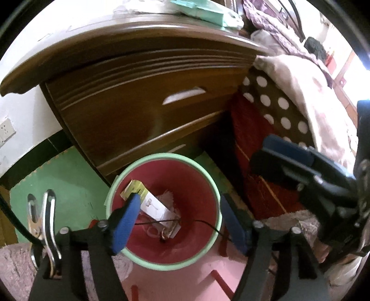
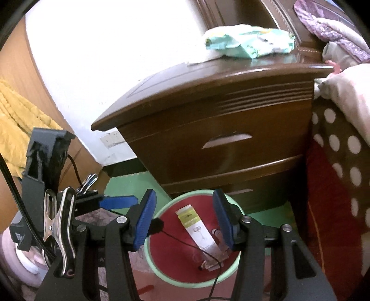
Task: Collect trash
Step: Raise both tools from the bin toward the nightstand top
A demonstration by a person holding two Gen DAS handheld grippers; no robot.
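A red bin with a pale green rim (image 1: 209, 176) (image 2: 232, 273) stands on the floor in front of a dark wooden nightstand (image 1: 138, 97) (image 2: 231, 129). In it lie a white and yellow package (image 1: 150, 203) (image 2: 198, 229), crumpled paper and a thin black cord (image 1: 203, 223) (image 2: 182, 242). My left gripper (image 1: 180, 220) is open and empty above the bin; it also shows in the right wrist view (image 2: 118, 201). My right gripper (image 2: 182, 220) is open and empty over the bin; it shows at right in the left wrist view (image 1: 289, 159). A crumpled green and white wrapper (image 2: 249, 40) (image 1: 208, 11) lies on the nightstand top.
A bed with a polka-dot sheet (image 2: 342, 148) (image 1: 277, 101), a red side panel and a pinkish blanket (image 1: 312, 92) stands right of the nightstand. A yellow towel (image 2: 18, 120) hangs at left. Green floor mat (image 1: 64, 183), a wall socket (image 2: 113, 139) and a fluffy rug (image 1: 16, 268) surround the bin.
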